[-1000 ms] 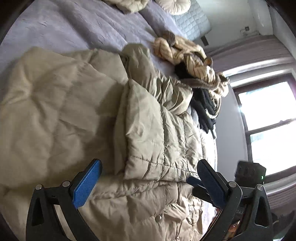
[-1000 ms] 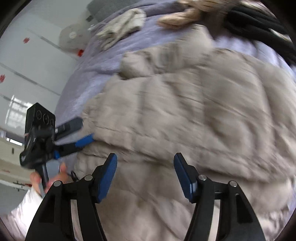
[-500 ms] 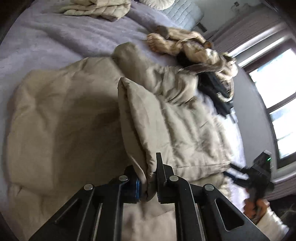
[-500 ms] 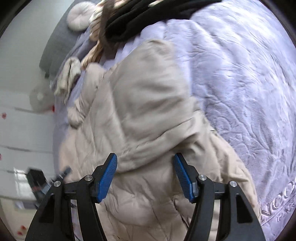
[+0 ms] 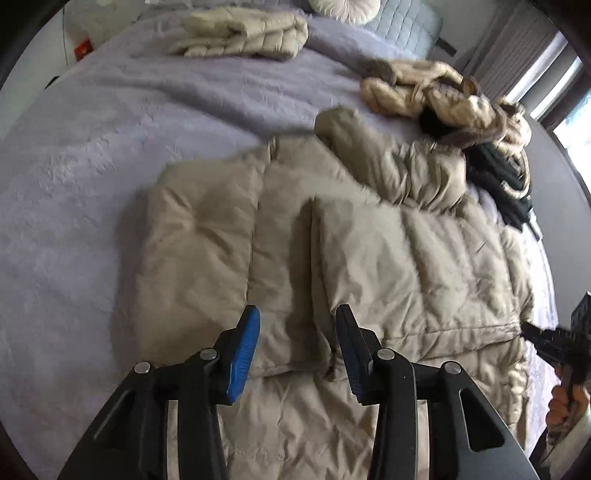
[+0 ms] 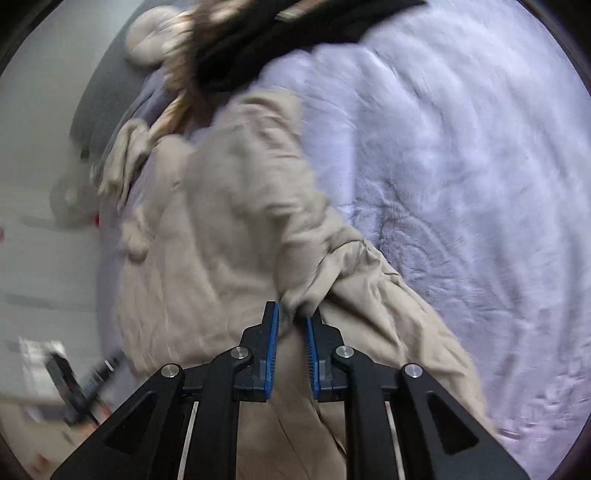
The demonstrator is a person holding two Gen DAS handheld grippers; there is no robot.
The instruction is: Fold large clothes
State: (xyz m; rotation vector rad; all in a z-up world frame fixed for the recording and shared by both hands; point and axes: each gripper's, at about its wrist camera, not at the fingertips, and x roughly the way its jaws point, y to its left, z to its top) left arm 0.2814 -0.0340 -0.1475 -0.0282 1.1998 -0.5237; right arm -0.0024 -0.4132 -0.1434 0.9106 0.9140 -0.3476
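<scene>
The coat (image 5: pixel 369 240) lies spread on the bed (image 5: pixel 147 110), one front panel turned over onto the body and one sleeve bunched on the side of the coat nearest the clothes heap (image 5: pixel 443 96).

**Gripper state**
- Left gripper (image 5: pixel 295 347): jaws have just been opening. They stand part spread above the folded panel edge — nothing between the pads, no contact visible.
- Right gripper (image 6: pixel 293 321): jaws have just been closing. They are nearly together, pinching a gathered ridge of coat fabric at the edge of the coat nearest the bare cover.

**Likely faults from here**
- Slip: the shell looks smooth and the filling thick. A shallow pinch may hold the outer layer only; a pull could then drag the shell and leave the bulk behind.
- Spring-back: the released panel is puffy and may lift or unfold with no pressure on it.
- Skew: with one side unheld, a pull from the right gripper may rotate the whole coat on the cover rather than fold it.
- Snag: the bunched sleeve lies just beside the heap and could drag items along.

**Surface and room**
- Bed cover: lilac, plush, with an embossed pattern.
- Beyond the coat: a folded pale jacket (image 5: pixel 240 33) and a round cushion (image 5: pixel 345 5) near the headboard.
- A bright window stands past the heap.
</scene>
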